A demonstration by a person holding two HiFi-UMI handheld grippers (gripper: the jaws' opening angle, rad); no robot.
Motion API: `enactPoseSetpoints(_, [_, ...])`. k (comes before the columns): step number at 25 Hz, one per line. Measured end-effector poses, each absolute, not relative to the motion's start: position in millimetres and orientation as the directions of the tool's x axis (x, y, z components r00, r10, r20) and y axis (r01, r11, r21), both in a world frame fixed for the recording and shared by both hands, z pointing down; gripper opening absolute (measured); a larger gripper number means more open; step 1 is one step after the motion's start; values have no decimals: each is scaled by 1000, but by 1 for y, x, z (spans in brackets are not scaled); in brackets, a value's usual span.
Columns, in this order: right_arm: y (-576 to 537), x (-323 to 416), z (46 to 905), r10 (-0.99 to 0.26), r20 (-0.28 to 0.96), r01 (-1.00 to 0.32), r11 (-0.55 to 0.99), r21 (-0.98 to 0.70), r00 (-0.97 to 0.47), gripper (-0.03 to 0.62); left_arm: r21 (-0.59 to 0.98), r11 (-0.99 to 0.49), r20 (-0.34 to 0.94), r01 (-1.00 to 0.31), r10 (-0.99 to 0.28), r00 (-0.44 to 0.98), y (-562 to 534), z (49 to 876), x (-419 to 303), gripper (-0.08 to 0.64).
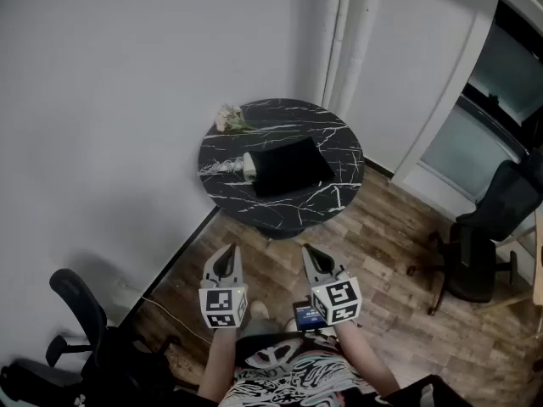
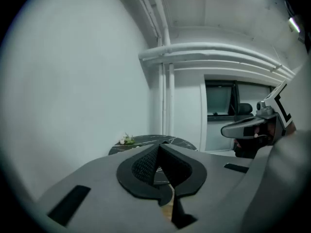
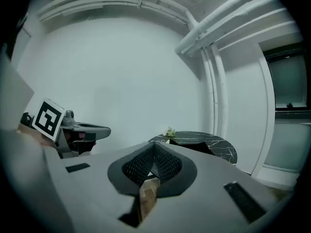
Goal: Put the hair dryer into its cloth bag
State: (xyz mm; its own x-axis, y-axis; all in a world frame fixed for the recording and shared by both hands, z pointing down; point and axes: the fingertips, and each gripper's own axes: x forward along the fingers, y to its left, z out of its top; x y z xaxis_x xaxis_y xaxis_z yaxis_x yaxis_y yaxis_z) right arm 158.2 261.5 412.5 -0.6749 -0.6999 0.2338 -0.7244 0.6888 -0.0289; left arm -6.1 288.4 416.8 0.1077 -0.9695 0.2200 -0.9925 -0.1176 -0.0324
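A black cloth bag [image 1: 290, 166] lies flat on the round black marble table [image 1: 339, 134] ahead of me. The pale hair dryer [image 1: 236, 167] lies at the bag's left edge, partly hidden by it. Both grippers hover over the wood floor, well short of the table. My left gripper [image 1: 227, 253] and right gripper [image 1: 310, 253] are shut with nothing between the jaws. The left gripper [image 2: 159, 147] points at the table [image 2: 146, 141]. In the right gripper view the gripper [image 3: 154, 147] faces the table [image 3: 214, 142] and the bag [image 3: 194, 147].
A small bunch of flowers [image 1: 229, 119] lies at the table's far left rim. One black office chair [image 1: 81, 320] stands near left and another [image 1: 479, 244] at right. White pipes [image 1: 352, 32] run up the wall behind the table. A thin cable [image 1: 182, 320] lies on the floor.
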Motion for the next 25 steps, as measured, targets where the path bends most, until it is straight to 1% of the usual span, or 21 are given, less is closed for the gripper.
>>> enactPoseSetpoints(3, [256, 163, 407, -705, 205, -723, 690, -20, -679, 18, -44, -133, 192, -990, -974, 122, 280, 409, -1, 14])
enactPoseSetpoints(10, [250, 169, 411, -703, 204, -720, 694, -12, -681, 18, -57, -128, 178, -990, -977, 116, 276, 409, 5, 14])
enactPoseSetpoints(15, [240, 174, 407, -707, 174, -724, 687, -62, -685, 18, -63, -122, 173, -991, -979, 109, 273, 405, 4, 14])
enactPoseSetpoints(19, [234, 172, 404, -708, 152, -721, 690, -62, -690, 20, -70, -112, 174, -991, -980, 98, 272, 403, 0, 14])
enactPoseSetpoints(25, [223, 162, 414, -696, 168, -712, 700, -62, -699, 20, -64, -101, 179, -993, -980, 88, 264, 410, -6, 14])
